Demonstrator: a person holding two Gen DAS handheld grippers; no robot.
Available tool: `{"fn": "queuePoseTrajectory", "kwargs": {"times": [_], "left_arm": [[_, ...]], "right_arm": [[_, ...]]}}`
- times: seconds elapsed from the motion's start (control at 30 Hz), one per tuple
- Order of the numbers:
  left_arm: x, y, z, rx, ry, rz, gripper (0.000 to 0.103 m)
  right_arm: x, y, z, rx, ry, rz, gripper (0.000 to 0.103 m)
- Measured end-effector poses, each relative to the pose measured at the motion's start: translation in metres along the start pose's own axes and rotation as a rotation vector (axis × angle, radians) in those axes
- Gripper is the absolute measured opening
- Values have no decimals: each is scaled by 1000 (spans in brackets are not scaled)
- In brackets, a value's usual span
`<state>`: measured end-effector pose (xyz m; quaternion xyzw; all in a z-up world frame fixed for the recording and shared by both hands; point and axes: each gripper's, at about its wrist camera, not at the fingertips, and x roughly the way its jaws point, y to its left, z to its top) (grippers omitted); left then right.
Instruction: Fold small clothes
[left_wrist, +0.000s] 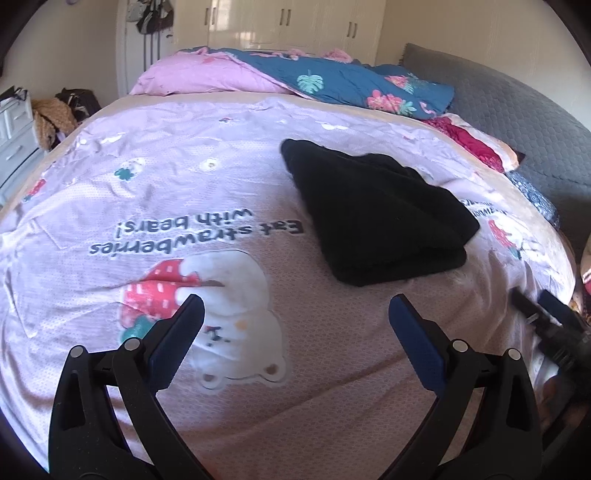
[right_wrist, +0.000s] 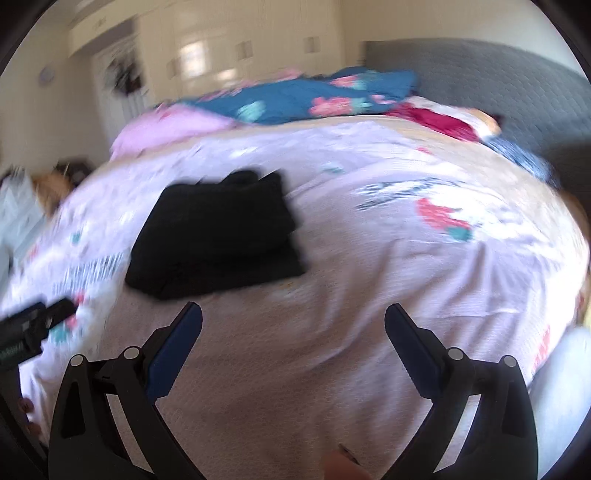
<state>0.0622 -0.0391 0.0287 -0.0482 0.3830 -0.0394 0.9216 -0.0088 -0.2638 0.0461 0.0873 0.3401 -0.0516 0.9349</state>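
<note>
A black garment (left_wrist: 376, 214) lies folded into a thick rectangle on the pale pink bedspread (left_wrist: 229, 184). My left gripper (left_wrist: 296, 306) hovers open over the bedspread, short of the garment and a little to its left, with nothing between its fingers. In the right wrist view, which is blurred, the same black garment (right_wrist: 218, 232) lies ahead and to the left of my right gripper (right_wrist: 293, 314), which is also open and empty. The right gripper's body (left_wrist: 554, 328) shows at the right edge of the left wrist view; the left gripper's body (right_wrist: 33, 328) shows at the left edge of the right wrist view.
A pink pillow (left_wrist: 192, 75) and a blue floral quilt (left_wrist: 347, 83) lie at the far end of the bed. A grey padded headboard (left_wrist: 517, 110) runs along the right. White drawers (left_wrist: 14, 136) and heaped clothes (left_wrist: 55, 114) stand at the left; wardrobes (left_wrist: 280, 22) line the back wall.
</note>
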Motion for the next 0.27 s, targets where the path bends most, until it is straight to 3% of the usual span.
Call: {"fn": "queuePoseTrajectory", "kwargs": {"times": [0.1,0.17,0.23,0.27], "left_arm": [[0,39,15,-74,38,32,94],[0,86,28,-133,43,97,94],[-2,150,34,-219,26,225,94],[-3,183,35,-258,14,299,94]], "right_arm": [[-14,-68,15,158,-58,-118,99],[-25,-142,14,274,-81,-288,99],[-32,-203,5,348,-81,-452,99],[-38,-249,-7,393,-74,-602,99]]}}
